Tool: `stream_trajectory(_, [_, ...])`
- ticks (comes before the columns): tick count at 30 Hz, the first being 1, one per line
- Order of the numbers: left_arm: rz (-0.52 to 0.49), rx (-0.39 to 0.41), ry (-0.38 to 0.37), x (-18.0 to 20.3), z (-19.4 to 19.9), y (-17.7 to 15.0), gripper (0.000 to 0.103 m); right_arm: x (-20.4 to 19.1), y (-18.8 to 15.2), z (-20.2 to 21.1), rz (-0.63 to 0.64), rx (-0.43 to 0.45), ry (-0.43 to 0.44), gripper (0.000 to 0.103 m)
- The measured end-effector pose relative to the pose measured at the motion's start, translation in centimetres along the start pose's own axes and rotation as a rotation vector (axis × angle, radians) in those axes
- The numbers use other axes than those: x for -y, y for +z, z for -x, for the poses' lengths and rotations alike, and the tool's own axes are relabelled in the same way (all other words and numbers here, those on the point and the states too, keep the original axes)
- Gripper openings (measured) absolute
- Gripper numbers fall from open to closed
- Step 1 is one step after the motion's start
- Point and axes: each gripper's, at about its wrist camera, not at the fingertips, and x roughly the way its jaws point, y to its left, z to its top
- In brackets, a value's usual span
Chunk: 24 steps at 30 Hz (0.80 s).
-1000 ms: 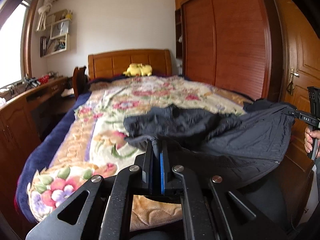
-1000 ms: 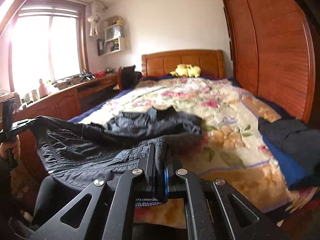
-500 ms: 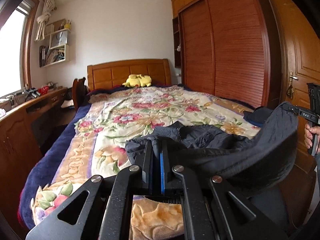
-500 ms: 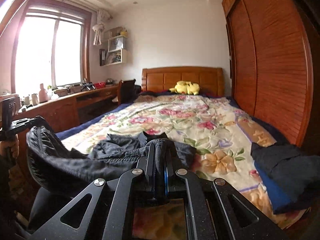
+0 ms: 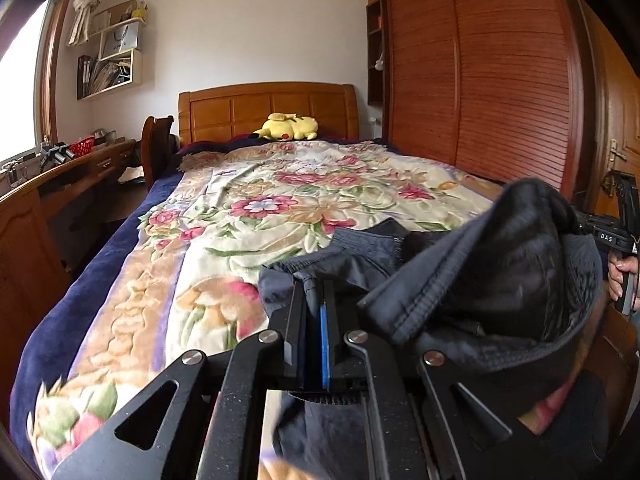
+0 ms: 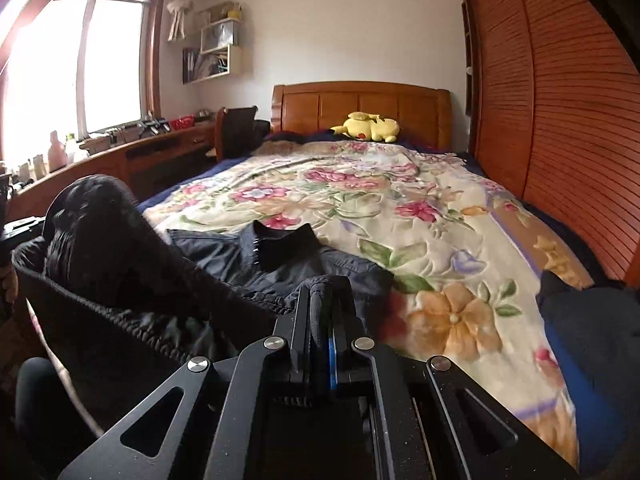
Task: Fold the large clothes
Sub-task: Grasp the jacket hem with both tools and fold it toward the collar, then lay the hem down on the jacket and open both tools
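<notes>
Carried forward over the floral blanket (image 5: 248, 216), both hand-held grippers stay clamped on the jacket (image 6: 248, 264).

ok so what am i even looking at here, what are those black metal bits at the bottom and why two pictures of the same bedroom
No robot here: a person holds a hand-held claw in each hand, each with a wide-angle camera looking along its fingers. The black metal is the claw itself. One picture comes from the left claw, the other from the right claw, so you see one bedroom from two spots. A flowered blanket covers the bed, with a yellow plush toy by the headboard. A dark jacket lies partly on the blanket. Both claws are shut on the jacket's edge, lifting that part. The left view also catches the person's hand gripping the other claw.
</notes>
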Motion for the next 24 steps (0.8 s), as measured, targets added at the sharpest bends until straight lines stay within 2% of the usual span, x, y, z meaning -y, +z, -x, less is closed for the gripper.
stream_trajectory(9, [0.005,-0.032,0.042,-2.4,-10.1,3.8,0.006,2.1,6.0,-10.9,0.020,-0.005,-0.046,0.005])
stream_trajectory(15, [0.042,-0.021,0.057,-4.0,-14.0,5.3,0.006,1.6,8.9,-15.4,0.063,-0.001,-0.079,0.005])
stream_trajectory(20, [0.034,-0.028,0.086,-4.7,-17.0,7.0,0.006,1.8,10.4,-18.4,0.060,0.012,-0.123,0.005])
stream_trajectory(24, [0.021,-0.048,0.102,-5.0,-19.2,7.7,0.006,1.1,10.9,-22.7,0.072,-0.047,-0.161,0.005])
